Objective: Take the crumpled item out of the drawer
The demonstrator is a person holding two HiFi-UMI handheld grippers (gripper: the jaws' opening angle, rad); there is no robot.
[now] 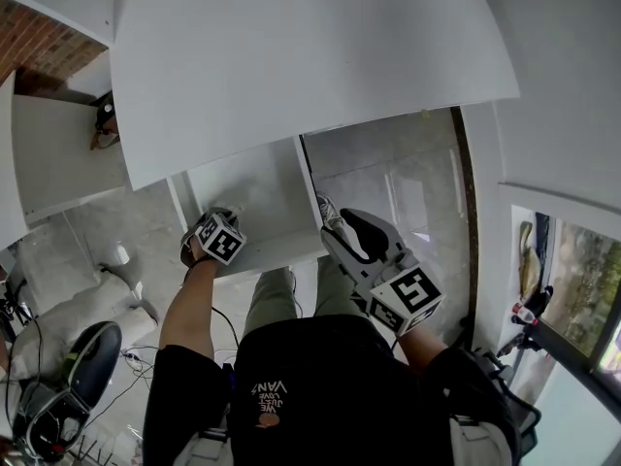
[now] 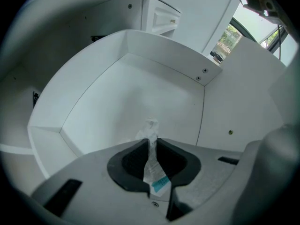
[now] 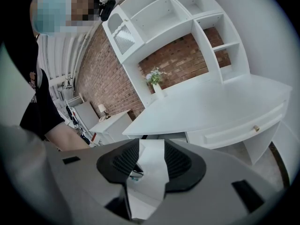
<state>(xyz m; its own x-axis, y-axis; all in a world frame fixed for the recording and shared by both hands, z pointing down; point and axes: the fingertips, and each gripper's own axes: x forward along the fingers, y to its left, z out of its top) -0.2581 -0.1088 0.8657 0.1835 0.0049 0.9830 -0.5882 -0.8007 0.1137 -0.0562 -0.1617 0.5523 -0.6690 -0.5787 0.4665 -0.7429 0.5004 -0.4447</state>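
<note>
Status: grab done, extraction not yet. We've got the left gripper (image 2: 151,143) pinching the crumpled item (image 2: 150,127) between its pads, with a strip trailing back through the jaws. As far as we can judge, the item sits within the walls of the drawer (image 2: 164,50), about mid-floor. What's left is to lift it up and out over the near rim. The right gripper (image 3: 151,145) is spread, nothing in it, held to the right of the drawer. Count: one crumpled item, one open drawer, two grippers. We see nothing else in the drawer.
</note>
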